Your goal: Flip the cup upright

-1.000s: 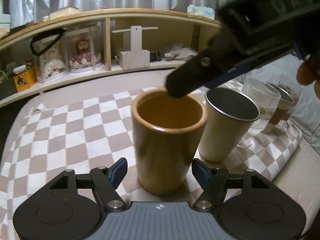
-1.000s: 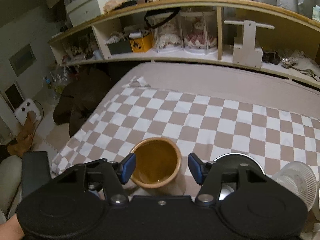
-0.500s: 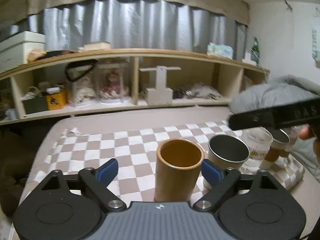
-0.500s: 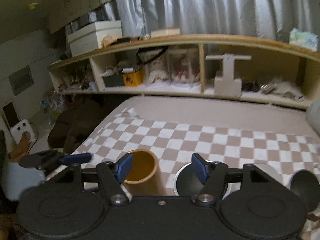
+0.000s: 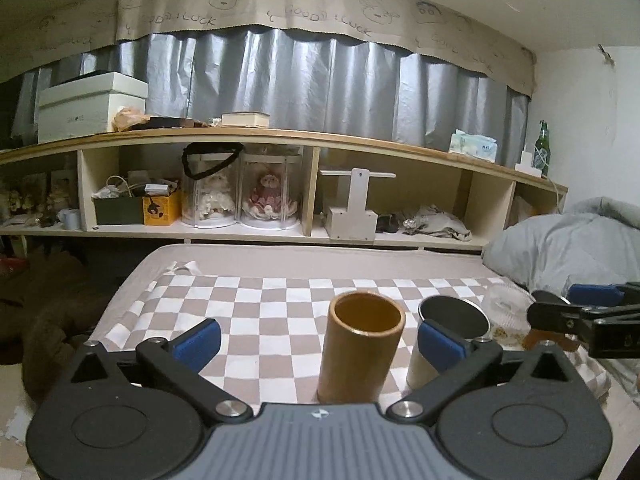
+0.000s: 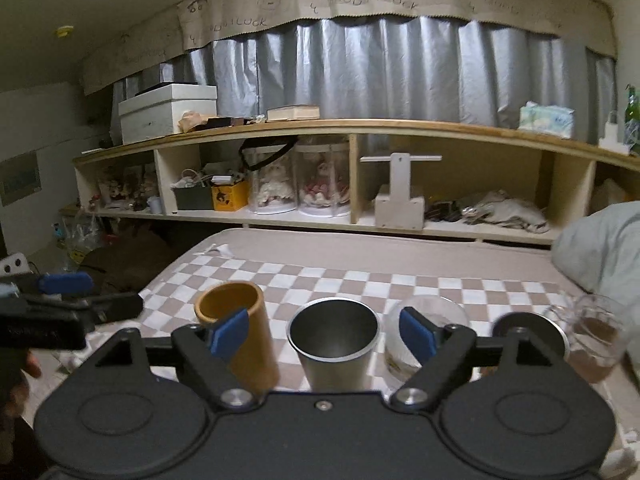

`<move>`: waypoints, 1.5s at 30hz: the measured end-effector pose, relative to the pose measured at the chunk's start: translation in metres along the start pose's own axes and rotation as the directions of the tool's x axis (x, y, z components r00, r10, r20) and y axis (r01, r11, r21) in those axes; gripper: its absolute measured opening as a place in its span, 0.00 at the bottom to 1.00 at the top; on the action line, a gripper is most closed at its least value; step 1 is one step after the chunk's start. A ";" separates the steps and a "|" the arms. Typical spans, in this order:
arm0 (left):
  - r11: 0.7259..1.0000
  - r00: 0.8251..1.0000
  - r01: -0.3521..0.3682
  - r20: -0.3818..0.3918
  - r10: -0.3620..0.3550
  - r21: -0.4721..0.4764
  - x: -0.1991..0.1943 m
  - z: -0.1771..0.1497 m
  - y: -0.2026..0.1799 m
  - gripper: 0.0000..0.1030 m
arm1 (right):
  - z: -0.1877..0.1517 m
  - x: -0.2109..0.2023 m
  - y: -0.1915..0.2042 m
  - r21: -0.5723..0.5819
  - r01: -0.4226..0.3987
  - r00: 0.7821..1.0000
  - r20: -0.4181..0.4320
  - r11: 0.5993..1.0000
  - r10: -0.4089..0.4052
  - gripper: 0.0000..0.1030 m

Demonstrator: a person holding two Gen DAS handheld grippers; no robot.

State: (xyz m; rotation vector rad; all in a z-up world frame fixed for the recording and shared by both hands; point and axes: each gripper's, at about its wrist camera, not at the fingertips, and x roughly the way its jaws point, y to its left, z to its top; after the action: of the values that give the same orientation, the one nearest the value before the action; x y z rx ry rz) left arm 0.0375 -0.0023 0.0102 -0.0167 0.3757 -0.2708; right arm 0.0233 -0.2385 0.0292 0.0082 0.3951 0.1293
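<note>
Your left gripper [image 5: 318, 340] released, jaws spread wide — brown cup [image 5: 361, 354] stands upright between them on checkered cloth [image 5: 256, 312], mouth up, touching neither pad. Your right gripper [image 6: 325, 332] likewise released; steel cup [image 6: 334, 340] upright between its jaws, brown cup [image 6: 236, 322] just behind its left pad. Clear glass [image 6: 428, 312] behind its right pad. Cups stand just beside each other.

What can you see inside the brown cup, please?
The brown cup stands mouth up; its visible inner wall is bare. Its bottom is hidden below the rim in both views, so I cannot rule out contents.
</note>
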 end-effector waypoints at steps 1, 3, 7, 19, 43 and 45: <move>1.000 1.000 -0.008 0.000 0.008 0.009 -0.002 -0.002 -0.002 1.00 | -0.003 -0.004 0.000 -0.003 0.010 1.000 0.005 1.000 -0.010 0.85; 0.999 1.000 -0.023 0.004 0.023 0.025 -0.007 -0.006 -0.006 1.00 | -0.010 -0.011 -0.002 -0.006 0.031 0.999 0.020 0.999 -0.031 0.89; 0.999 1.000 -0.024 0.004 0.024 0.021 -0.014 -0.015 -0.010 1.00 | -0.021 -0.022 -0.002 -0.027 0.071 0.997 0.044 0.997 -0.070 0.95; 0.997 0.999 -0.040 -0.001 0.040 0.066 -0.021 -0.036 -0.023 1.00 | -0.051 -0.041 -0.008 -0.011 0.137 0.989 0.062 0.990 -0.136 0.99; 0.996 0.999 -0.053 -0.012 0.053 0.067 -0.018 -0.041 -0.025 1.00 | -0.062 -0.041 -0.006 -0.019 0.147 0.988 0.048 0.989 -0.146 0.99; 0.996 0.998 -0.055 -0.012 0.056 0.065 -0.017 -0.041 -0.024 1.00 | -0.063 -0.041 -0.006 -0.023 0.148 0.988 0.048 0.989 -0.147 0.99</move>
State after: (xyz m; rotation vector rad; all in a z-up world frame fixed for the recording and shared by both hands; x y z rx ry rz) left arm 0.0007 -0.0199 -0.0199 0.0592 0.3807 -0.2280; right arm -0.0373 -0.2511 -0.0131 -0.0443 0.3469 -0.0120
